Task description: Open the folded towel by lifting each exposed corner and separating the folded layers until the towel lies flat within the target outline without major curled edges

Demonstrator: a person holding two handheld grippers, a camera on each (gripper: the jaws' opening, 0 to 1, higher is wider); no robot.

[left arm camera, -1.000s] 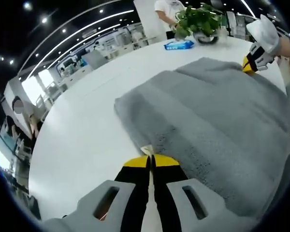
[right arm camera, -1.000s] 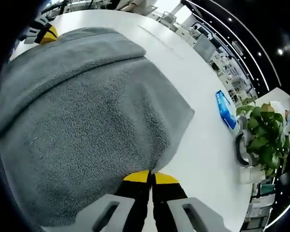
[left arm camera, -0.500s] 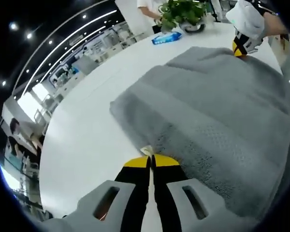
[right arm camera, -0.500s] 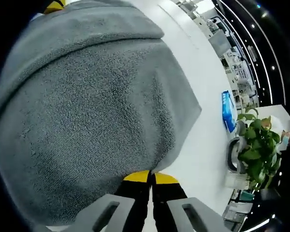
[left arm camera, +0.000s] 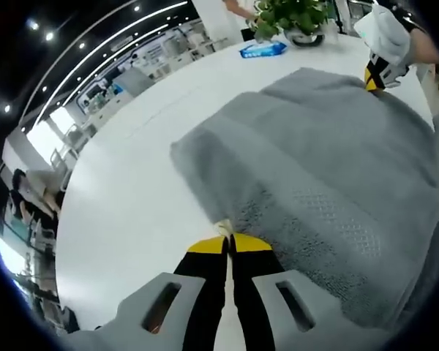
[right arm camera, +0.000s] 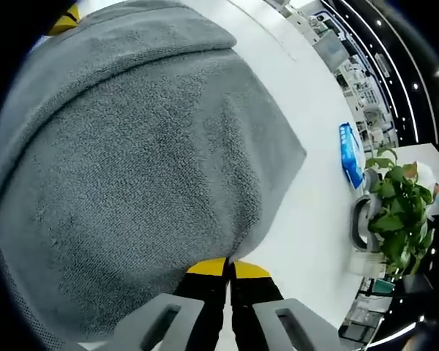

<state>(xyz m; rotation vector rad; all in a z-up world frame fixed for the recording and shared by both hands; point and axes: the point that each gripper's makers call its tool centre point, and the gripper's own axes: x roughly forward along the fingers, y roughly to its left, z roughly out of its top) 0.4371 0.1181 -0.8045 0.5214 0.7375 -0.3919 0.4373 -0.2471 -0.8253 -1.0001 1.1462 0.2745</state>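
1. White and glossy, the table (left arm camera: 124, 212) carries the grey towel (left arm camera: 329, 183) under a dark ceiling crossed by curved strip lights; desks and chairs stand in the bright hall beyond.
2. Left gripper (left arm camera: 229, 238), in the left gripper view, has its yellow-tipped jaws pressed together on a corner of the towel where a small pale tag sticks out; the cloth spreads away from the tips toward the far side of the table.
3. Right gripper (right arm camera: 230, 264), in the right gripper view, has its jaws closed on the towel's edge at another corner; the fabric bulges up in front of the camera, raised off the table there, with a thicker folded band running along its far side.
4. Across the towel in the left gripper view, the right gripper (left arm camera: 378, 69) shows at the far corner, with a white-gloved hand (left arm camera: 388, 33) behind it; in the right gripper view a yellow tip of the left gripper (right arm camera: 62, 20) peeks over the cloth.
5. Potted plant (right arm camera: 395, 219) stands near the table's far edge; a blue packet (right arm camera: 349, 155) lies just beside it, well apart from the towel.
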